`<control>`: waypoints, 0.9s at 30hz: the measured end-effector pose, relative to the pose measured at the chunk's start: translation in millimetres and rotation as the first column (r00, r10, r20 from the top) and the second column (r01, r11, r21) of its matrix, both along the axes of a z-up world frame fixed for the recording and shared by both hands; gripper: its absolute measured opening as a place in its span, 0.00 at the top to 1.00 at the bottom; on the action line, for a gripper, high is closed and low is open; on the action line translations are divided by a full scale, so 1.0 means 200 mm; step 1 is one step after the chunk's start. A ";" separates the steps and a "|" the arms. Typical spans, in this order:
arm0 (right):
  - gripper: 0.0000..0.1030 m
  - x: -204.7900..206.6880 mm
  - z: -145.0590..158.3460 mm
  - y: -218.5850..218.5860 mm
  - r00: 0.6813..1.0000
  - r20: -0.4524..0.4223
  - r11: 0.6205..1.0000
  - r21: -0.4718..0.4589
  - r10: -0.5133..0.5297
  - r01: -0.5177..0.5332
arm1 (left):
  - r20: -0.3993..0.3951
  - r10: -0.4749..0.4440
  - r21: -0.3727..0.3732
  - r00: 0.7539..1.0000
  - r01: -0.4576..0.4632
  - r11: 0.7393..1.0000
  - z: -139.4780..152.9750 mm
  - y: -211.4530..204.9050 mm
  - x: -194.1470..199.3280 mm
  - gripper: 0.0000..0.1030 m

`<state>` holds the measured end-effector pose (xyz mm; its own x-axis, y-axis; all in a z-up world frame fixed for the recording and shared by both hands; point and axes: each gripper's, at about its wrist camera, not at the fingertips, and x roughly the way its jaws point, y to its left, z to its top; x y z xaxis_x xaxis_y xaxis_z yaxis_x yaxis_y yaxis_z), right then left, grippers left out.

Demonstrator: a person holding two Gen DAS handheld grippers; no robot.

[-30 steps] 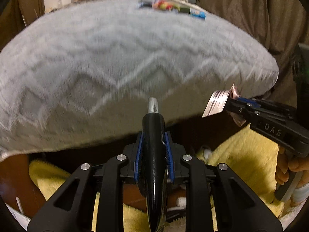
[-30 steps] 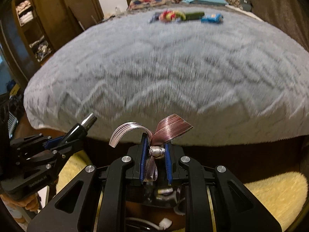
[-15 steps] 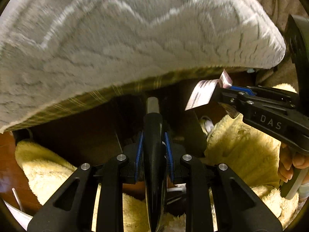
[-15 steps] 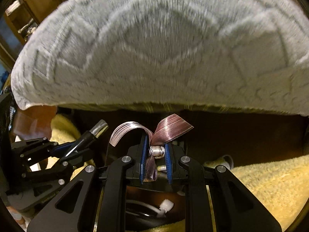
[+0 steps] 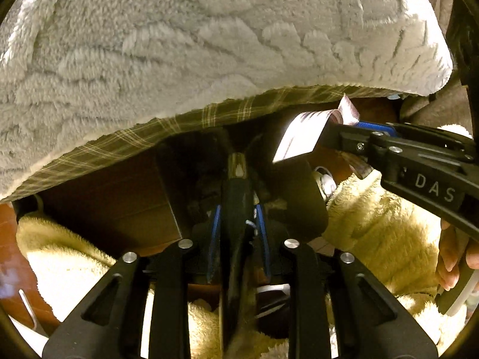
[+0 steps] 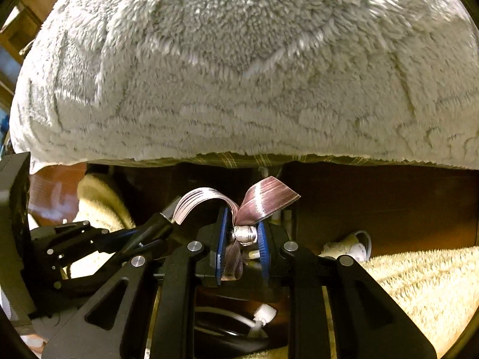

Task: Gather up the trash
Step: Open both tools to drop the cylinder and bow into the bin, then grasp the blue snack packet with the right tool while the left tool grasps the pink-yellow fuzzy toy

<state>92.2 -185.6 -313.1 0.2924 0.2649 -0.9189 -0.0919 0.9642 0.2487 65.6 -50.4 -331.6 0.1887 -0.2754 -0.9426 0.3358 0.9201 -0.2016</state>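
Both claws point steeply down at the foot of the bed, over a dark gap between the cream fleece rug (image 5: 386,224) and the bed's edge. The left claw (image 5: 236,209) has a slim black tube with a silver tip (image 5: 236,197) between its blue pads, and its jaws are opening; whether the pads press the tube I cannot tell. The right claw (image 6: 242,236) has a pink ribbon (image 6: 263,200) with a silver clasp between its pads, and its jaws are opening too. A hand (image 5: 455,257) grips the right handle. Beyond them a plaid sheet edge (image 5: 149,134) hangs under the grey fleece blanket (image 6: 239,74), which overhangs close above both claws, leaving little open room
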 end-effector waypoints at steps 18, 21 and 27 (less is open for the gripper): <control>0.08 -0.12 0.48 -0.19 0.955 0.261 0.987 -0.040 -0.141 0.157 | 0.212 0.081 -0.050 0.974 -0.072 0.996 0.45 0.13 -0.06 0.21; 0.07 -0.13 0.56 -0.21 0.941 0.305 0.984 -0.053 -0.149 0.173 | 0.270 0.099 -0.046 0.958 -0.090 0.995 0.56 0.14 -0.07 0.16; 0.07 -0.13 0.68 -0.28 0.887 0.424 0.979 -0.008 -0.183 0.205 | 0.349 0.123 -0.054 0.929 -0.111 0.992 0.74 0.21 -0.01 0.12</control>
<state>66.6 -242.1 -176.6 0.6938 0.1195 -0.7102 0.0138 0.9838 0.1790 62.9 -7.6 -183.1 0.5387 -0.2613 -0.8009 0.2812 0.9519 -0.1214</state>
